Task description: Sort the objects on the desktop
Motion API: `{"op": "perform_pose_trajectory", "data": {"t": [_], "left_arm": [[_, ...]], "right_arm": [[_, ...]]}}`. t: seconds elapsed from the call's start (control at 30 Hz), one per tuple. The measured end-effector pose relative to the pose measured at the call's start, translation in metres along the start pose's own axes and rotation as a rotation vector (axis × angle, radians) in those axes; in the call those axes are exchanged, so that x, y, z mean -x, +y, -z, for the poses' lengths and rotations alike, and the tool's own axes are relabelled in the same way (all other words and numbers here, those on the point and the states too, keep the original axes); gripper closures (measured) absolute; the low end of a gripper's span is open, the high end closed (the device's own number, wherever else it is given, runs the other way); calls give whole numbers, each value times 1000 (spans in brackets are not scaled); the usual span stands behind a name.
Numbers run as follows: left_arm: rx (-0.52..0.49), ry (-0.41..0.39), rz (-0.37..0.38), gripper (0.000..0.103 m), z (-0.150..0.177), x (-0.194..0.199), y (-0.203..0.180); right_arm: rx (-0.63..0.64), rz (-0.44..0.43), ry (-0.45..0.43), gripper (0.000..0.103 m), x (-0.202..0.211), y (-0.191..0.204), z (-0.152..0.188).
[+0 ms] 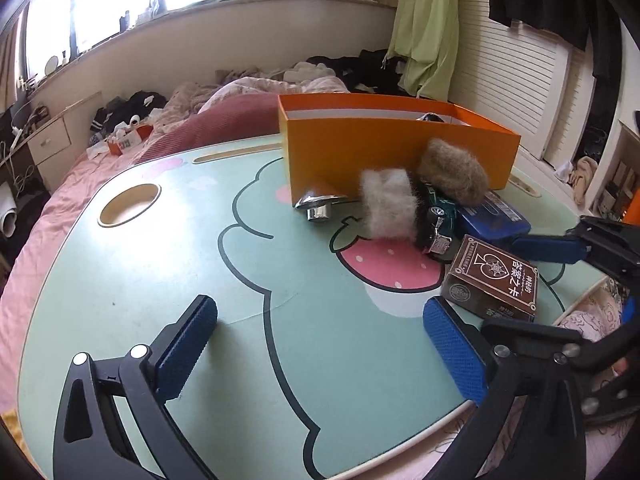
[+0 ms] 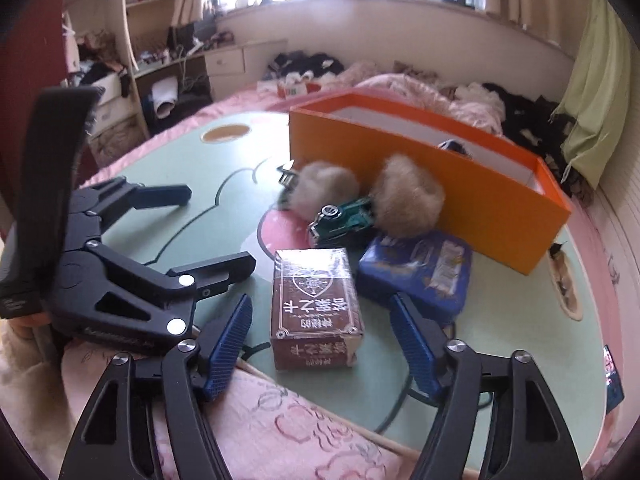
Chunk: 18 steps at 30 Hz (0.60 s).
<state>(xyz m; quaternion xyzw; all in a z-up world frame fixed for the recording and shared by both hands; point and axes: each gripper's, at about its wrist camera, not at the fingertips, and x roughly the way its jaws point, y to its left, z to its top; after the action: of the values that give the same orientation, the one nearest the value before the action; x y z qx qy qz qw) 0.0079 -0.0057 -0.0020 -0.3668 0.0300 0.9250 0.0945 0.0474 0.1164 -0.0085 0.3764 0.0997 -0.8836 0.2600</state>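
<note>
1. Landmark here is the orange box (image 2: pixel 432 184), open at the top and sitting toward the far side of the mint counter (image 1: pixel 120 280). Something dark pokes up inside it, can't tell what.
2. Far left of the box, the left gripper (image 1: pixel 320 320) hangs low over bare counter, jaws spread wide with nothing between them.
3. Just off the box's near left corner lies a shiny chrome bit (image 1: pixel 318 204), looks like a metal fitting.
4. Right of that, a pale fluffy ball (image 2: pixel 324 186) sits in front of the box, close to its front wall.
5. A green toy car (image 2: pixel 344 220) lies in front of the box between the two fluffy things, touching both as far as I can see.
6. A tan fluffy ball (image 2: pixel 408 196) leans right up against the box's front wall.
7. Nearer the camera than the car, a brown card pack (image 2: pixel 314 304) lies flat, wrapped in clear film.
8. The right gripper (image 2: pixel 320 356) has its jaws apart on either side of the pack's near end, pads not pressing on it.
9. A blue tin (image 2: pixel 420 272) sits beside the pack, just in front of the box and under the tan ball's edge.
</note>
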Motion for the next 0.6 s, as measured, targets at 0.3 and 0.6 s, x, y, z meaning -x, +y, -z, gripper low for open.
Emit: {"op": "perform_pose_trajectory", "data": {"t": [0.3,0.6], "left_arm": [[87,-38,74,1,-2,10,16],[165,-108,1,1,-26,25,45]], "right_arm": [[-106,-100,-92,63,9,-21,11],[-195,-92,-323,63,50,-37,24]]}}
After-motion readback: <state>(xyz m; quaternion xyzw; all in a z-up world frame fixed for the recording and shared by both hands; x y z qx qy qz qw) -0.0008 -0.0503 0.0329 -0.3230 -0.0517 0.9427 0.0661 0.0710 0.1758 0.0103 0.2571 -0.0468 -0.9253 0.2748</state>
